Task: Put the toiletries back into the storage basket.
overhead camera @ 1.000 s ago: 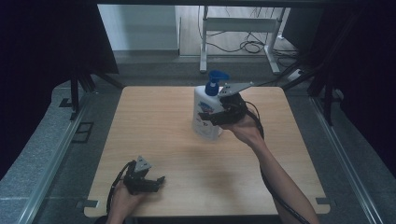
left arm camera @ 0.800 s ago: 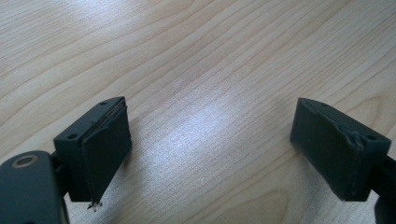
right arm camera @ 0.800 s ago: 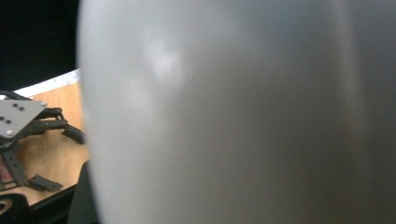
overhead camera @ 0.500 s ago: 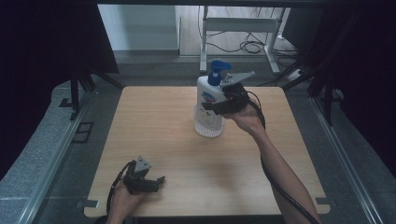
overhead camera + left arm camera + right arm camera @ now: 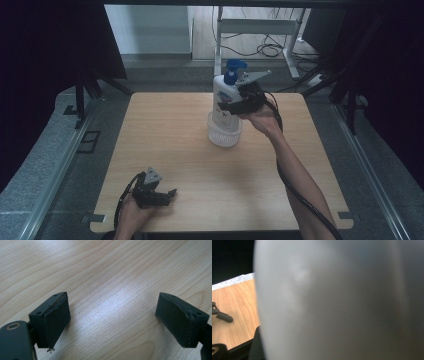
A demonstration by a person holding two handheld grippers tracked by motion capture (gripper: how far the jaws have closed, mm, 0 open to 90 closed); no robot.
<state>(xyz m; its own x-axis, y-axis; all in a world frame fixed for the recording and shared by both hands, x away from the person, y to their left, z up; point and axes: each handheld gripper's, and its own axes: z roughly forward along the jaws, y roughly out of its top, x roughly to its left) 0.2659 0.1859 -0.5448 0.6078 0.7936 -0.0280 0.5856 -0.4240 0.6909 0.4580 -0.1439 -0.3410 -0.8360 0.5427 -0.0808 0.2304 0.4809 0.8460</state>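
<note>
risk of tipping: white plastic pump bottle with blue cap (image 5: 223,97) clamped high by right gripper (image 5: 239,104), half inside small white mesh basket (image 5: 224,134); left gripper (image 5: 161,194) spread wide, idle on wooden table (image 5: 190,165).

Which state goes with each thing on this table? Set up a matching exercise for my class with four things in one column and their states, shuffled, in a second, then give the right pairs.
Things:
1. pump bottle
2. white basket
3. left claw
4. right claw

States:
A. open, nothing between its jaws, low over the near left of the wooden table
B. standing on the table, the bottle's base inside it
C. white with a blue pump head, held upright
D. shut on the bottle's body

Pairs: 1-C, 2-B, 3-A, 4-D
</note>
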